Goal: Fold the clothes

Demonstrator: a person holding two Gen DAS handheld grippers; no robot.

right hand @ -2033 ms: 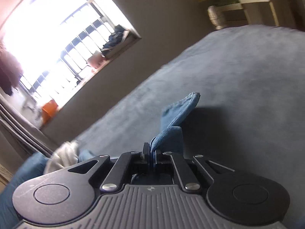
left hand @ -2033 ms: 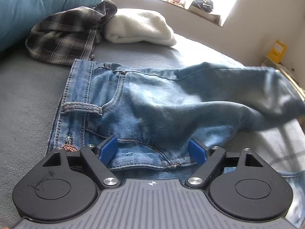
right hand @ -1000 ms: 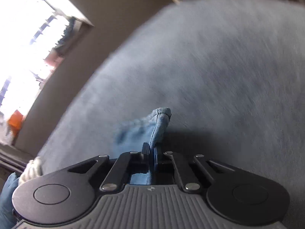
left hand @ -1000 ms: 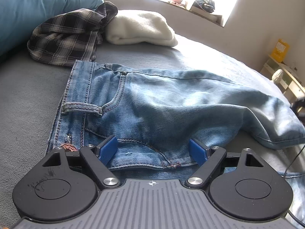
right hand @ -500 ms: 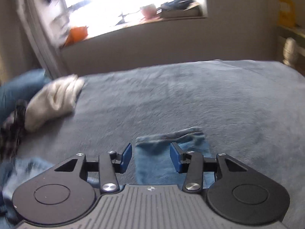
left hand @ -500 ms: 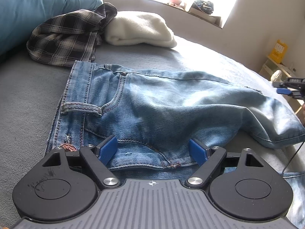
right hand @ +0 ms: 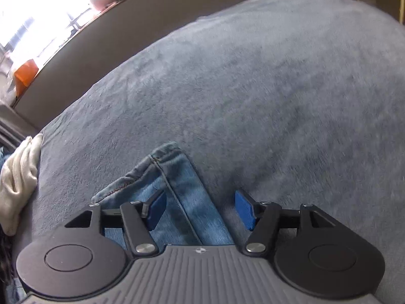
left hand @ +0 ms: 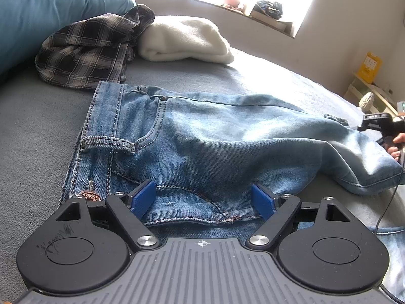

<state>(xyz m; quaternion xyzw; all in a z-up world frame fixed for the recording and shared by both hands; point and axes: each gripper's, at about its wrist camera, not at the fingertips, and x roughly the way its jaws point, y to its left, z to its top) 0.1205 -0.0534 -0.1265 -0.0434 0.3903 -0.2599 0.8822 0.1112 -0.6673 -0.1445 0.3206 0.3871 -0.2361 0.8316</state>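
1. My right tongs (right hand: 200, 209) have let go of the jeans' leg hem (right hand: 162, 162). A second ago they were pinched tight on that cuff; now the blue pads stand apart and are opening further, with the denim lying loose on the bed (right hand: 278, 88) between and just ahead of them, pressed by neither pad.

2. The leg that I was carrying in the air two seconds ago is now laid down. In the left wrist view the jeans (left hand: 202, 139) lie spread across the grey bed, waistband toward the plaid shirt (left hand: 86, 50) and white folded cloth (left hand: 184, 40) near the pillow end, the leg running out to the right side of the bed, where the right tongs and the hand (left hand: 397, 144) holding them show at the frame's edge.

3. My left tongs (left hand: 205, 200) have not budged: wide apart, hovering over the seat and crotch seam of the jeans, gripping nothing.

4. What this means, as I judge it: the laying-out of the one leg is done, and the jeans are flat enough to start folding. A second strip of denim shows at the lower right of the left view; I cannot tell whether the legs are stacked neatly.

5. Next I would expect to take a fresh grip on the hem and bring it toward the waistband, but no fold is made yet.
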